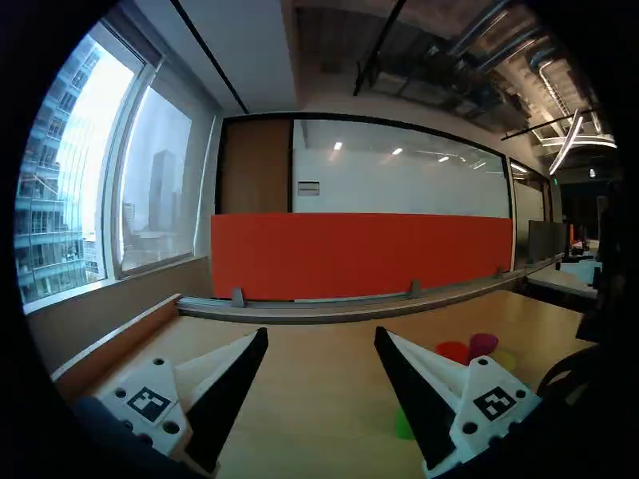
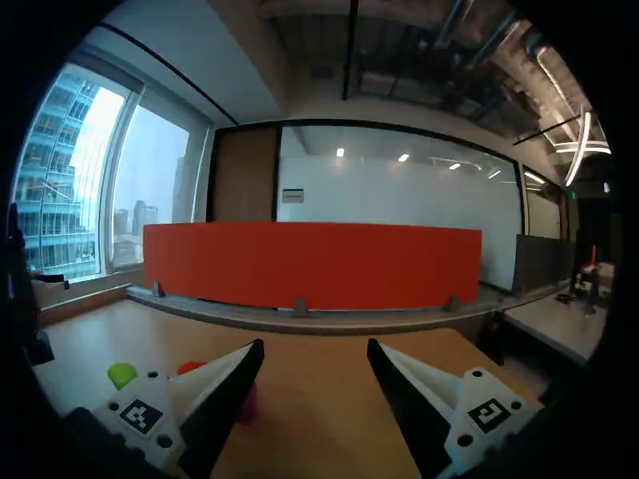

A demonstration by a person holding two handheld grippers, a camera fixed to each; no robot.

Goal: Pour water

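Left claw point(image 1: 320, 331) & right claw point(image 2: 314, 343) hung released, empty, above the surface point(image 1: 319, 399), prob. readying a grab. Coloured cups point(image 1: 482, 345) sat mid-surface between them, short of far edge.

Light wooden desk point(image 1: 319, 383) — orange divider panel point(image 1: 359, 255) stands along its far edge, 12 o'clock. Left gripper view: red item point(image 1: 452, 351), magenta item point(image 1: 482, 344), yellow item point(image 1: 505, 359) bunched close on the top at 4 o'clock; green item point(image 1: 403, 425) apart at 5, partly hidden. Right gripper view: green item at 8 o'clock, red item near it, magenta item at 7 — shapes unclear.
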